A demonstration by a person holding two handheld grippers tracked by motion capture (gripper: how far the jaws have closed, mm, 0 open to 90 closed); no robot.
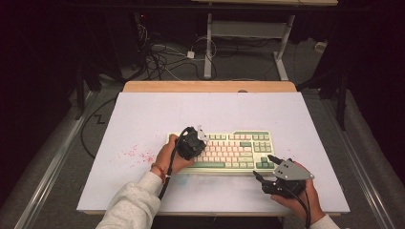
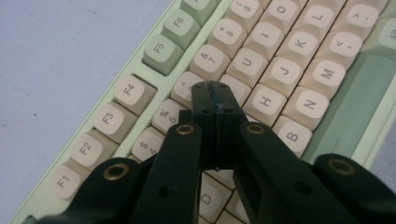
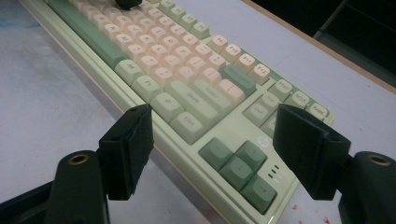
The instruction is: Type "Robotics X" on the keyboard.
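The keyboard (image 2: 285,88) under the left gripper (image 2: 215,100) fingers looks like smooth plastic, keycaps matt with a soft sheen. Both grippers' jaws are matt black plastic with brass-looking rivets. The table (image 1: 143,119) has a matt pale top and a wood edge.
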